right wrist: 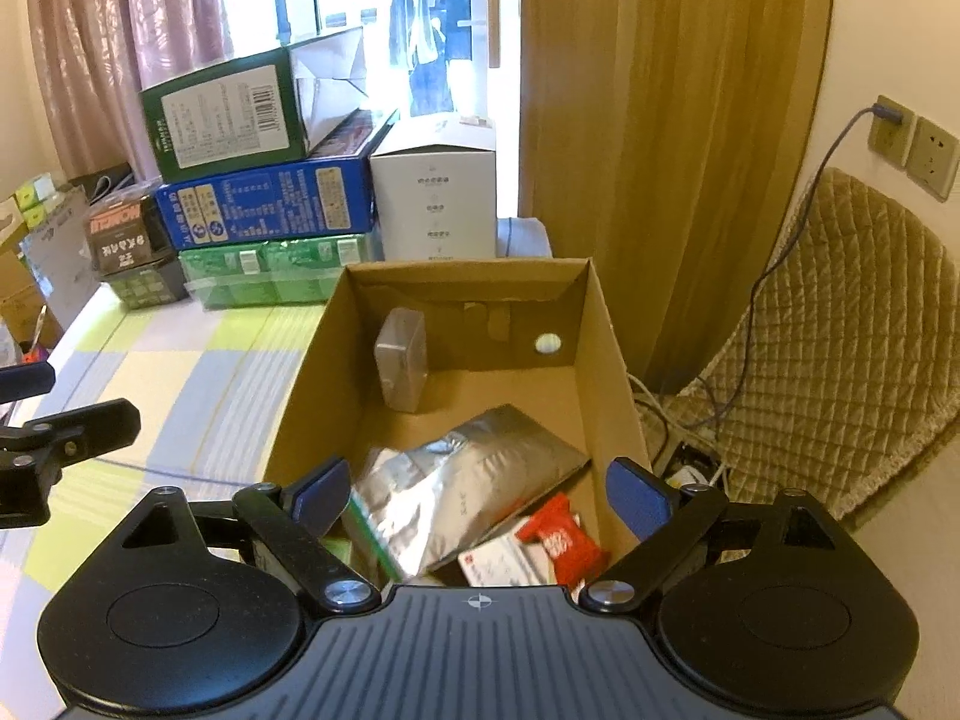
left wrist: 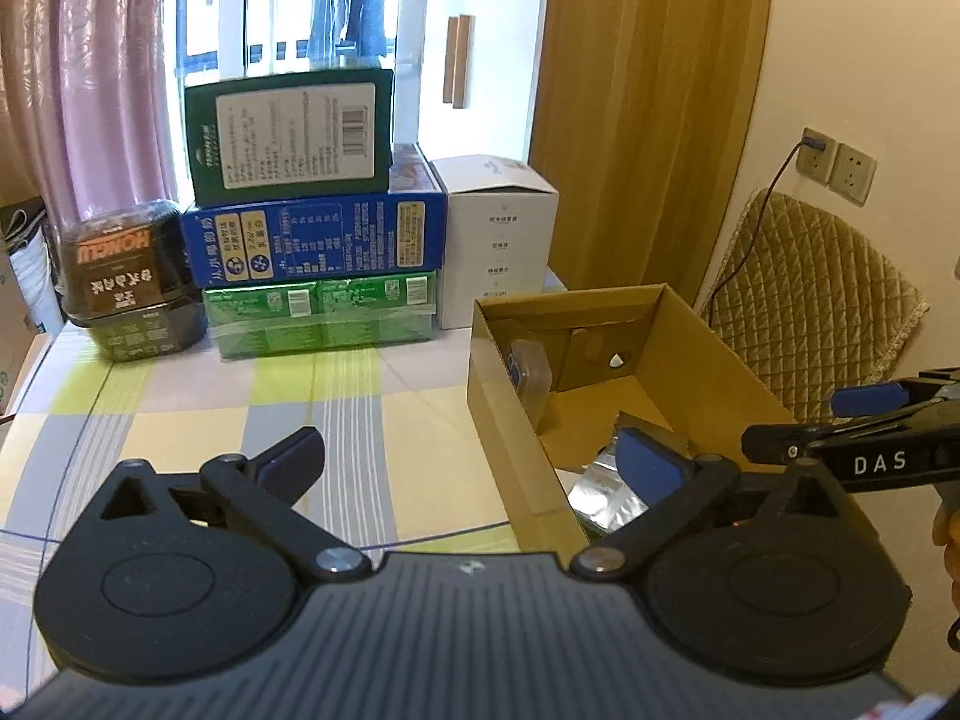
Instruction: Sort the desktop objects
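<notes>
Both tools gape empty, the right tool above the cardboard box holding the silver pouch; the left tool straddles its wall; dropping could snag and tip it off the worktop.

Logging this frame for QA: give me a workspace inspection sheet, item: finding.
Surface: table with checked cloth, open area bare.
Job's things: open cardboard box holds a silver foil pouch, a red packet, a white card and a grey case upright against its left wall.
Clutter: stacked green, blue and dark green boxes, white box, dark jar at the table's far edge.
Grippers: left claw open, empty, straddling the box's left wall; right claw open, empty, over the box.
Cables: cable plugged into wall socket, running down to the floor.
Surroundings: curtains, window, quilted chair.
</notes>
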The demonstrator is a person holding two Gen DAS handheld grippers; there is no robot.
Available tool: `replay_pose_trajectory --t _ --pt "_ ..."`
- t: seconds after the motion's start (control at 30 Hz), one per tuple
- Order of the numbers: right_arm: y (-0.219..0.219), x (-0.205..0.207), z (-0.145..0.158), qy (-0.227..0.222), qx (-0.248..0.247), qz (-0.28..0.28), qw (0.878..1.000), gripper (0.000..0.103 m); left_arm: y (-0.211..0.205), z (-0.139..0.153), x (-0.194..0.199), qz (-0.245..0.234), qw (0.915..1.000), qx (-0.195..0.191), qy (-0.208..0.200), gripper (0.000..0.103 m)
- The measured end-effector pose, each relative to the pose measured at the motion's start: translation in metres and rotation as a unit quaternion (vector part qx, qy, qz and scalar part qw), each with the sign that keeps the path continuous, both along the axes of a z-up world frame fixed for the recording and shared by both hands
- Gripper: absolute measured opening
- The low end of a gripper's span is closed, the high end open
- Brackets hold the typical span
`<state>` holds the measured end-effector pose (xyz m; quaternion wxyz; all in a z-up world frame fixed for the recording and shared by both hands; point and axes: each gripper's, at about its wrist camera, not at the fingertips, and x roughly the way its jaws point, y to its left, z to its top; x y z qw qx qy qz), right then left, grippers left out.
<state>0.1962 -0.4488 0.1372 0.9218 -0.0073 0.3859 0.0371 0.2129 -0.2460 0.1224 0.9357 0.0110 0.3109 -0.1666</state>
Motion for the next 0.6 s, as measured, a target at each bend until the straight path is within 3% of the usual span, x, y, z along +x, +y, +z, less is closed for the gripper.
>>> replay_pose_trajectory --t 0.23,0.6 --pt "0.006 -0.047 0.019 0.000 -0.002 0.000 1.000 0.101 0.005 0.021 -0.045 0.000 1.0000 -0.005 -0.002 0.102" --pt "0.015 -0.114 0.044 -0.004 -0.001 -0.005 1.000 0.101 0.019 0.041 -0.121 0.018 0.9992 -0.032 0.013 0.102"
